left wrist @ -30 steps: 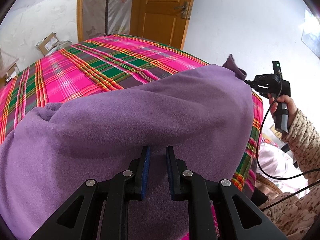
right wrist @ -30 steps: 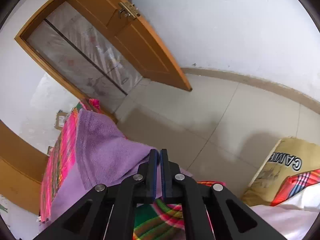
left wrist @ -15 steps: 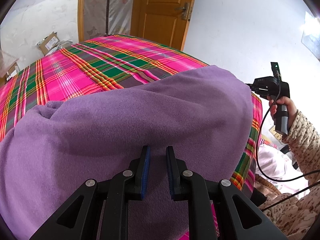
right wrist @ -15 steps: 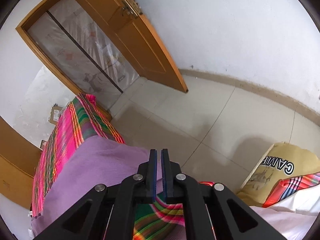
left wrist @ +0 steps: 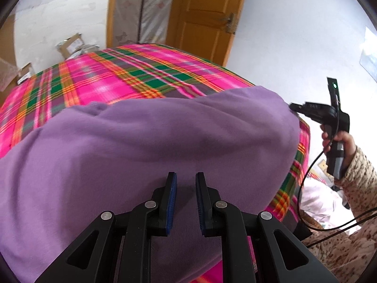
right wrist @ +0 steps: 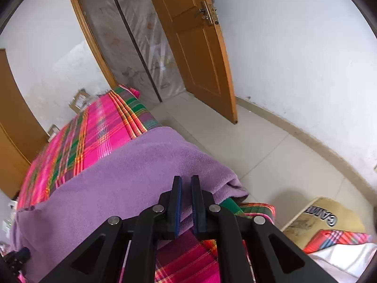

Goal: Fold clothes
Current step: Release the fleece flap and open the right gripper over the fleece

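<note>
— What changed over the last second?

— Since a second ago my right gripper (right wrist: 186, 181) has let go of the purple fleece garment (right wrist: 132, 179); the corner it held up has dropped onto the bed, and my hand has swung round so the bed fills that view. Its jaws are opening now, a narrow gap with nothing between them. My left gripper (left wrist: 186, 178) has the same small gap as before, with nothing in it, over the fleece.

— How does the garment look?

— One soft, fuzzy purple piece (left wrist: 150, 146), spread in a broad mound across the near end of the pink, green and orange plaid bedcover (left wrist: 122, 80). Its right edge hangs over the side of the bed, with a small rumpled fold at the corner, and a little bunched lump sits on its far left edge.

— Counts?

— One garment, one bed, two grippers, one open brown wooden door (right wrist: 195, 54), and one tan sack with black lettering (right wrist: 322, 219) on the floor.

— Anything hard to see?

— The near part of the garment is hidden under my gripper bodies. From the left view I see my right gripper (left wrist: 294, 107) side-on beside the fleece's edge, held by my hand (left wrist: 341, 141) in a speckled knitted sleeve (left wrist: 355, 181). The bedcover is motion-blurred.
</note>
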The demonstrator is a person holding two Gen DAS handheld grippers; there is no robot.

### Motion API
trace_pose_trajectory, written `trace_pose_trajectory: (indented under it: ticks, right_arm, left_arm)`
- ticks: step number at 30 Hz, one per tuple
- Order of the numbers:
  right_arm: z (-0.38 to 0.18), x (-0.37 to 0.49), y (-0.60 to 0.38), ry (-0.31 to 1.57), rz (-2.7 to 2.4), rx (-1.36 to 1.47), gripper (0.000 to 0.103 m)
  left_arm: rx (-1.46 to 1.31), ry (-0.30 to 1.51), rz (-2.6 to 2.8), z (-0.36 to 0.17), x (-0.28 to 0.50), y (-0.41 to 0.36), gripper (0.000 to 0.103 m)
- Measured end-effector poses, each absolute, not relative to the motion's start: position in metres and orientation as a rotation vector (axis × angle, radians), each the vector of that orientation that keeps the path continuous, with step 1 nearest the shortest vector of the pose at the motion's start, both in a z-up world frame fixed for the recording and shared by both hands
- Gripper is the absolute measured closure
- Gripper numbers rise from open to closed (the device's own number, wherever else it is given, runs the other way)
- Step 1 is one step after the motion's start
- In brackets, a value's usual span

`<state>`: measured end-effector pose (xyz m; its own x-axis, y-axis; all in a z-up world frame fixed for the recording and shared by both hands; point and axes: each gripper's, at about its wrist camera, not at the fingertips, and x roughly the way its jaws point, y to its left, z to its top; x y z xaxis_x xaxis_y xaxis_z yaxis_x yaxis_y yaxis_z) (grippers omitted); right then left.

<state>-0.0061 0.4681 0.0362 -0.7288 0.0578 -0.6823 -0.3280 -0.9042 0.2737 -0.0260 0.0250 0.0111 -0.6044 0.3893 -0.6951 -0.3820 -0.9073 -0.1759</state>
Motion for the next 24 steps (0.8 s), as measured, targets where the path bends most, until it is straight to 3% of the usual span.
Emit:
trace_pose_trajectory:
  ticks: [7, 15, 24]
  right_arm:
    - [0.064, -0.014, 0.409, 0.378, 2.84, -1.032, 0.09]
    - [0.076, -0.045, 0.328, 0.25, 3.057, -1.238, 0.09]
    - [0.095, -0.096, 0.239, 0.254, 3.275, -1.611, 0.09]
  left_arm:
    - [-1.1, -0.106, 2.612, 0.012, -0.007, -0.029, 0.087]
    - [-1.151, -0.231, 2.701, 0.017, 0.003, -0.086, 0.087]
    - [-1.137, -0.236, 2.705, 0.04, -0.012, -0.105, 0.087]
